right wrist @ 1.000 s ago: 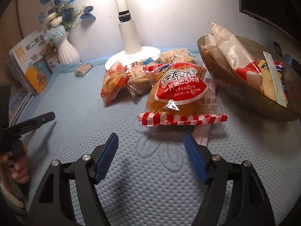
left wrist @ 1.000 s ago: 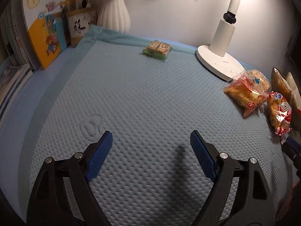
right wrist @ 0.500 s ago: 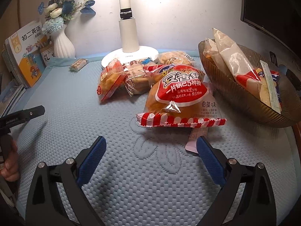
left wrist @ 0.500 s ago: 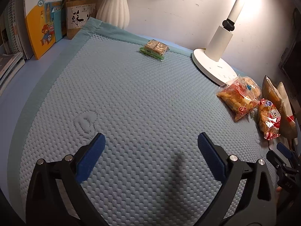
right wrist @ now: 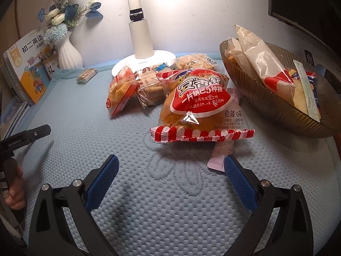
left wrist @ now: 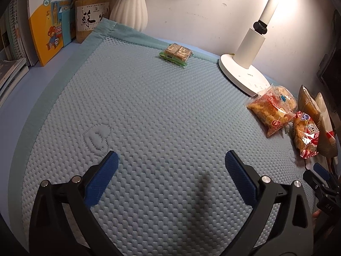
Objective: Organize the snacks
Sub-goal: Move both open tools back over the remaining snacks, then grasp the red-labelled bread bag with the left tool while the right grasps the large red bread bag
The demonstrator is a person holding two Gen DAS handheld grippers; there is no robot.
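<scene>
Here red snack bag (right wrist: 198, 108) lies flat, striped seam facing right gripper (right wrist: 170, 170).

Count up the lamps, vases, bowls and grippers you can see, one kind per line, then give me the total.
lamp: 1
vase: 1
bowl: 1
Grippers: 2, the left gripper and the right gripper, both open
Total: 5

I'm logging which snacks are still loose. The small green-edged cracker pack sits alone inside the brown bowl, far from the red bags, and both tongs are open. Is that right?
Not quite. The cracker pack isn't in the bowl; it lies on the blue mat near the vase, as the left wrist view shows. It does sit apart from the red bags, and the left tongs and right tongs are open.
</scene>
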